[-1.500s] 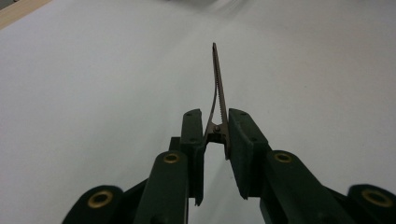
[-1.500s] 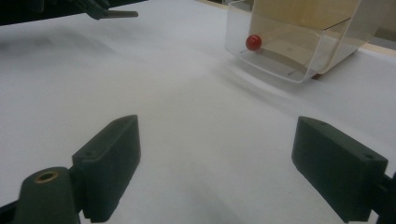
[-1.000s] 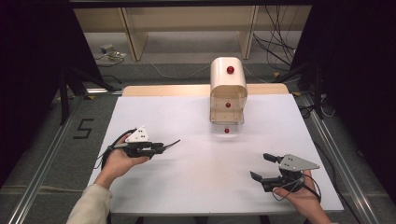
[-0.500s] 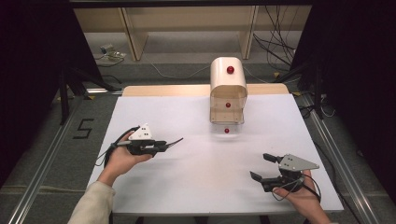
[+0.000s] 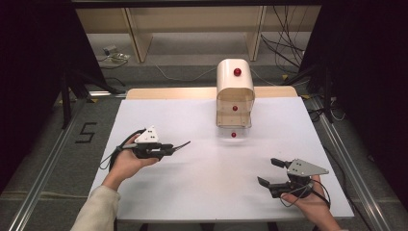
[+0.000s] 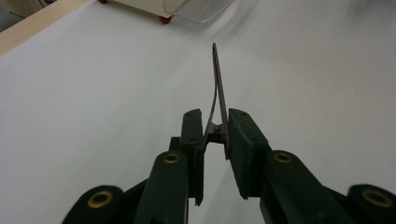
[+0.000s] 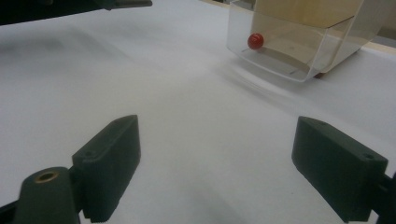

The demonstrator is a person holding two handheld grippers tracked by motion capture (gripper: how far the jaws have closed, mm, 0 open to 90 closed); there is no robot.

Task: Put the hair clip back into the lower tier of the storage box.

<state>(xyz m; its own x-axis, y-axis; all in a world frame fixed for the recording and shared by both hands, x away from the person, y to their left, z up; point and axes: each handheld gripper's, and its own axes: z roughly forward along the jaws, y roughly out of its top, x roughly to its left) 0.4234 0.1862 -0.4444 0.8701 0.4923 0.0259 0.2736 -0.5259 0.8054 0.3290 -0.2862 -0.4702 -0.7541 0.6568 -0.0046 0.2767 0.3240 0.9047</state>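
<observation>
A: While the right gripper [image 5: 269, 172] is sitting at the table's [image 5: 192, 202] near right corner, jaws spread wide and holding nothing, the left one's doing all the moving, right?

B: Yep. Left gripper [image 5: 166, 148] is pinching the clip [image 5: 182, 144] by its hinge end, jaws nearly closed on it. Compared w/ a sec ago it's drifting a bit to the right, i.e. toward the cabinet [image 5: 235, 84]. Small shift, tho.

A: Where's the clip pointing?

B: In the left gripper view the clip [image 6: 218, 88] is sticking straight out past the jaws, toothed edge showing, tip aiming roughly at the cabinet's foot. It's hanging above the sheet, not touching it, afaict.

A: And the drawer [image 5: 234, 126]?

B: Bottom one's standing pulled out, clear plastic w/ a red knob [image 7: 255, 40]. Looking empty from the right gripper view, where the drawer [image 7: 299, 51] is sitting well ahead of those open jaws [image 7: 217, 128].

A: So what's that telling us?

B: Prob the carry is just starting: clip's heading for the open drawer, still well apart from it. Right side's idling, maybe waiting to push the drawer shut.
</observation>
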